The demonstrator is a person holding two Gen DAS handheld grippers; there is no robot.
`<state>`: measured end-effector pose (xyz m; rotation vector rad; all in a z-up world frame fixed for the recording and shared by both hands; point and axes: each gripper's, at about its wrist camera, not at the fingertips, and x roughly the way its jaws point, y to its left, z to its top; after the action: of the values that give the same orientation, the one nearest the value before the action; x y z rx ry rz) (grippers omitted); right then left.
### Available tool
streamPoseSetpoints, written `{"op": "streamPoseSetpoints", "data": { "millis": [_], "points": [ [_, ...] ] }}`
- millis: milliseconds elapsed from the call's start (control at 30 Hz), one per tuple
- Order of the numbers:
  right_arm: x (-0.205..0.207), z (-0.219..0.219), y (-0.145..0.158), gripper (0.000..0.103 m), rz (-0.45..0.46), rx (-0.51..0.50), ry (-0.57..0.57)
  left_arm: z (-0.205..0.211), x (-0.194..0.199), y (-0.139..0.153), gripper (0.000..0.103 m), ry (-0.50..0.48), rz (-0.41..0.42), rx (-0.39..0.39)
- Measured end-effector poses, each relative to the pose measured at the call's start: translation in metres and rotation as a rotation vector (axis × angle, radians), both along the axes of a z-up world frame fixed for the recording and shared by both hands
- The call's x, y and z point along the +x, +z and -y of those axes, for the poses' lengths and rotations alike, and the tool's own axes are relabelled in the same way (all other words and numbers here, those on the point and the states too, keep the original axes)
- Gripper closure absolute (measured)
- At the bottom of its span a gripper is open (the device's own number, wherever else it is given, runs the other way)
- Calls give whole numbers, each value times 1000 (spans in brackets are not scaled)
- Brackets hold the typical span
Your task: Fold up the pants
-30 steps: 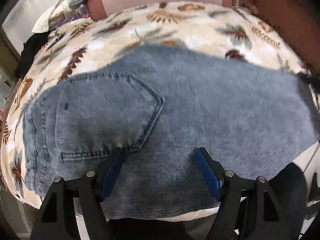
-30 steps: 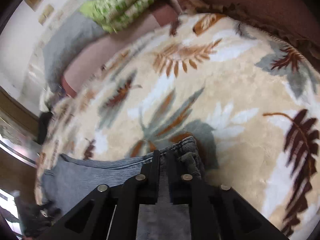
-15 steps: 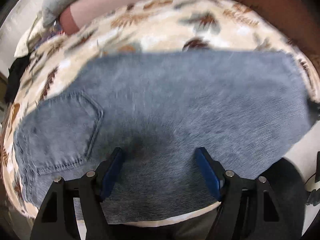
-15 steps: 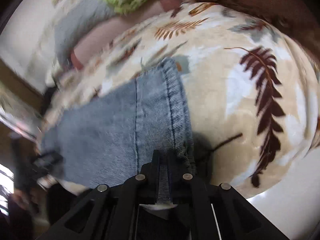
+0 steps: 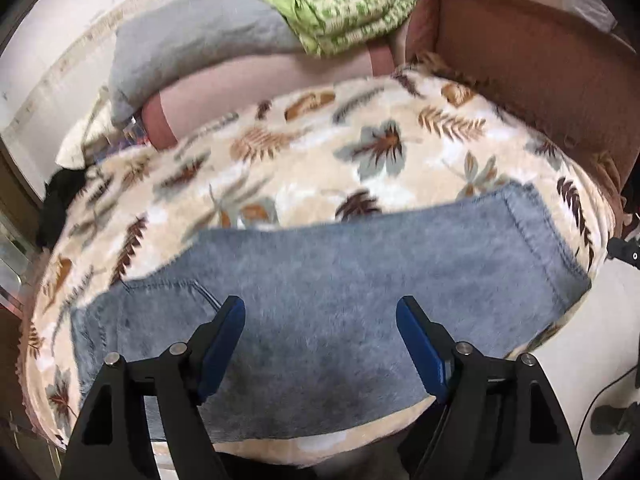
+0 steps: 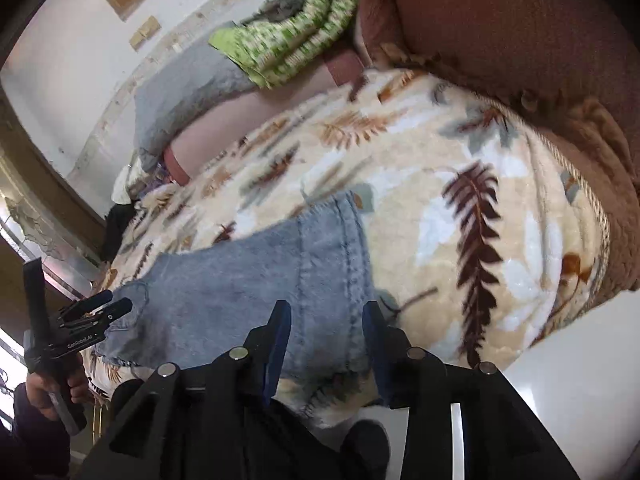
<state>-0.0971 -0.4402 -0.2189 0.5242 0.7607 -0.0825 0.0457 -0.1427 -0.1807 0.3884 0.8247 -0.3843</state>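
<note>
Folded jeans (image 5: 340,300) flat on leaf-print blanket (image 5: 320,160) (both grippers empty).

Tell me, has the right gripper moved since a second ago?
Yes. The right gripper has backed off from the leaf-print blanket toward its near edge; its jaws have just been opening, letting go of the jeans hem.

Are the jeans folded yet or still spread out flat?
Folded at least once: the jeans lie as a short band on the leaf-print blanket, back pocket at one end, hem at the other.
</note>
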Motion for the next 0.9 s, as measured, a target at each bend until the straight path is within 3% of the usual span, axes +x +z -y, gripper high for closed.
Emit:
{"op": "streamPoseSetpoints", "data": {
  "millis": [200, 467, 667, 800, 900],
  "points": [
    [7, -9, 5, 62, 17, 18, 21, 7, -2, 19, 23, 19, 50, -15],
    [12, -20, 0, 62, -8, 27, 43, 7, -7, 24, 23, 29, 76, -2],
    [19, -38, 9, 62, -67, -110, 20, 0, -9, 24, 23, 39, 78, -14],
    [31, -67, 18, 62, -112, -281, 8, -5, -11, 23, 23, 49, 77, -30],
    [38, -88, 19, 62, -115, -313, 55, -10, -12, 20, 23, 57, 70, -28]
  ]
}}
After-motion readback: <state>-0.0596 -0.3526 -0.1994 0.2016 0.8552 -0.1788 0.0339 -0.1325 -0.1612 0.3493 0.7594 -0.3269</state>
